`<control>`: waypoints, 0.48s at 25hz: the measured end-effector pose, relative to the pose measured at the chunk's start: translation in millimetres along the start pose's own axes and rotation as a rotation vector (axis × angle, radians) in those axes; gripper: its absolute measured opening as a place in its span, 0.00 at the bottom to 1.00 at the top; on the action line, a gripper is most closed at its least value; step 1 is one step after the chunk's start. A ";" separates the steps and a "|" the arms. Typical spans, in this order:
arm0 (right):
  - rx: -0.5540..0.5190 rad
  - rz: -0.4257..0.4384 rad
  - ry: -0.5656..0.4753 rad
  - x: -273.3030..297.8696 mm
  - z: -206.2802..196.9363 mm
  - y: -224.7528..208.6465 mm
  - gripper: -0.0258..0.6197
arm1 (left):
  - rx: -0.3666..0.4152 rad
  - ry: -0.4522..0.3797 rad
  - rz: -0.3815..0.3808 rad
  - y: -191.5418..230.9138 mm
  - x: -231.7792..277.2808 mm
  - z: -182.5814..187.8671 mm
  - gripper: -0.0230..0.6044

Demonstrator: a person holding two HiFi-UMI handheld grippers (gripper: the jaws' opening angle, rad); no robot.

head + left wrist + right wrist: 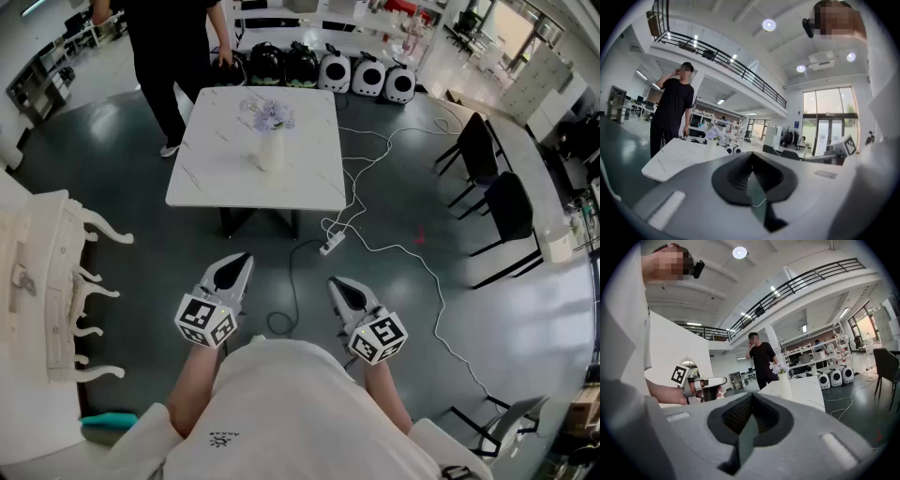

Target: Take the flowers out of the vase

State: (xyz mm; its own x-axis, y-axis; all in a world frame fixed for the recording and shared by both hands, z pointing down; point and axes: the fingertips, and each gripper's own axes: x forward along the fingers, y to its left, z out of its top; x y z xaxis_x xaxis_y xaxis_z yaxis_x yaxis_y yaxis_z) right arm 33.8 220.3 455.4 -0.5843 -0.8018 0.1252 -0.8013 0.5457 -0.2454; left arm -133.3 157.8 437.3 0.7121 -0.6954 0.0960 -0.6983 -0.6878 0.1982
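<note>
The left gripper (234, 264) and right gripper (339, 287) are held level near the person's body, jaws fully together and empty. The pale purple flowers (268, 115) stand in the white cylindrical vase (271, 151) on the white marble-pattern table (220, 178), well ahead of both grippers.

Smooth white top on the table (234, 187), marble-like with faint grey veins and a soft sheen. Matt white vase (271, 155), ceramic by the look. Pale lilac flowers (269, 115), soft-petalled; real or cloth not to be told. Dark grey floor (131, 202), polished, dully reflective. Matt grey plastic on left gripper (246, 256) and right gripper (333, 281), with ribbed black rubbery pads inside. White cloth shirt (281, 403), lightly creased. Cream carved cabinet (37, 272), matt, painted-wood look.
</note>
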 end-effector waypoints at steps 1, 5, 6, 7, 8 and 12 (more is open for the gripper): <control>-0.001 0.002 0.001 1.2 0.6 2.2 0.04 | -0.001 0.001 0.000 1.1 -1.6 0.2 0.02; -0.008 0.008 0.004 5.1 2.9 8.9 0.04 | -0.003 0.007 -0.001 4.7 -6.8 -0.5 0.02; -0.010 0.008 0.004 5.5 2.2 9.4 0.04 | -0.004 0.009 -0.004 5.2 -7.4 -1.6 0.02; -0.012 0.007 0.005 5.9 1.2 9.6 0.04 | -0.006 0.009 -0.008 5.8 -7.8 -2.6 0.02; -0.014 0.006 0.005 6.5 0.3 9.7 0.04 | -0.007 0.007 -0.012 6.4 -8.2 -3.3 0.02; -0.007 -0.005 0.001 7.7 -1.1 10.5 0.04 | -0.008 -0.002 -0.025 7.5 -11.2 -1.5 0.02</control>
State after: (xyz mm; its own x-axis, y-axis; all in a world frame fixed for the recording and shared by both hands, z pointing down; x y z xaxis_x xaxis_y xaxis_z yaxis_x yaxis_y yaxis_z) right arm 20.8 220.1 454.8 -0.5807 -0.8042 0.1270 -0.8049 0.5436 -0.2380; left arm -146.4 160.7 439.2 0.7291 -0.6786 0.0887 -0.6798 -0.7032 0.2081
